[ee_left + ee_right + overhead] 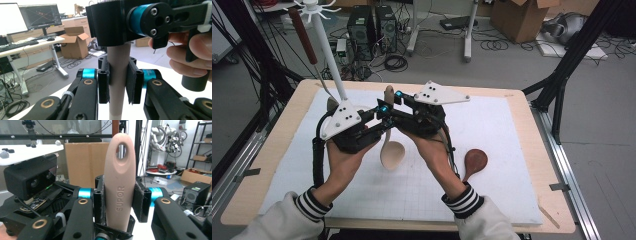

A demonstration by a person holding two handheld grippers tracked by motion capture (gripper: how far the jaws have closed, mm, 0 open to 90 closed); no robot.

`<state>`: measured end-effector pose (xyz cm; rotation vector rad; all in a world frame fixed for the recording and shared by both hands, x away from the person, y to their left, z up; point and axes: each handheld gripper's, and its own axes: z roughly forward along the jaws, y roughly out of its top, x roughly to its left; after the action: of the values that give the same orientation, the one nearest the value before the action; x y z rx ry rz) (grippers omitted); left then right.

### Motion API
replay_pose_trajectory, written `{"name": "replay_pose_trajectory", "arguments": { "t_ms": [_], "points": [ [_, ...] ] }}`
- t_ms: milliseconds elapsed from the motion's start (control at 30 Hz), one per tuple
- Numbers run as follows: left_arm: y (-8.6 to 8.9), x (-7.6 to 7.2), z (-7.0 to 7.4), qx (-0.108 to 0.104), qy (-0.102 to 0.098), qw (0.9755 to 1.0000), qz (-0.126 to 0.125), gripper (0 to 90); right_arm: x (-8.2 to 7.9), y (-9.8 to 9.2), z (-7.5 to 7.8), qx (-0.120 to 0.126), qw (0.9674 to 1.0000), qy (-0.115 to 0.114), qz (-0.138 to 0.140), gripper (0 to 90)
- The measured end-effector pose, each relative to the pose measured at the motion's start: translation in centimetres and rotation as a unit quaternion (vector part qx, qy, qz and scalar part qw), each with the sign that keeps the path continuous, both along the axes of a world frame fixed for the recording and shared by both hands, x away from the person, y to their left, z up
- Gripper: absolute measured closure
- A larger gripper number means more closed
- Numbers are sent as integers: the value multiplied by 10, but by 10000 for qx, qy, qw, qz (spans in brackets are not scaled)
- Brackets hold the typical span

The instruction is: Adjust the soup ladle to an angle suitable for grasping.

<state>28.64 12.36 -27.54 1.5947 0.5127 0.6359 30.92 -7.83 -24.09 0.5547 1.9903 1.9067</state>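
Both hand-held grippers clamp the beige spoon's handle: the left hand-held gripper [379,116] lower down, the right hand-held gripper [401,102] near the hanging hole. The beige spoon [392,152] hangs upright above the bench [282,145]. Likely a mid-air handover; hanging it on the white rack [319,20] remains.

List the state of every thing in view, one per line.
Beige ladle: held upright above the mat, bowl down, gripped at its handle by both grippers.
Left gripper: shut on the handle.
Right gripper: shut on the handle.
Brown spoon: lying flat on the mat.
Red-handled utensil: hanging from the rack.
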Motion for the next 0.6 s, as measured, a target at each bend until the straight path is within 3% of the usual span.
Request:
{"name": "replay_pose_trajectory", "arguments": {
  "t_ms": [67, 133, 233, 467, 533, 600],
  "points": [
    [0, 0, 0, 7, 10, 10000, -27, 751, 1, -1, 0, 75, 9999, 76, 100, 564],
    [1, 1, 0, 2, 8, 10000, -51, 751, 4, -2, -1, -10, 9999, 99, 128, 408],
    [3, 2, 0, 14, 2, 10000, -63, 750, 8, -1, -3, -53, 9991, 310, 295, 177],
    [6, 5, 0, 78, 30, 9997, -208, 751, 14, -12, -1, 93, 9987, 349, 355, 93],
    [8, 6, 1, 81, 47, 9996, -265, 752, 15, -15, 0, 130, 9985, 326, 432, 2],
    [10, 7, 2, 132, 75, 9993, -354, 752, 16, -17, 1, 144, 9982, 334, 484, 2]
  ]
}}
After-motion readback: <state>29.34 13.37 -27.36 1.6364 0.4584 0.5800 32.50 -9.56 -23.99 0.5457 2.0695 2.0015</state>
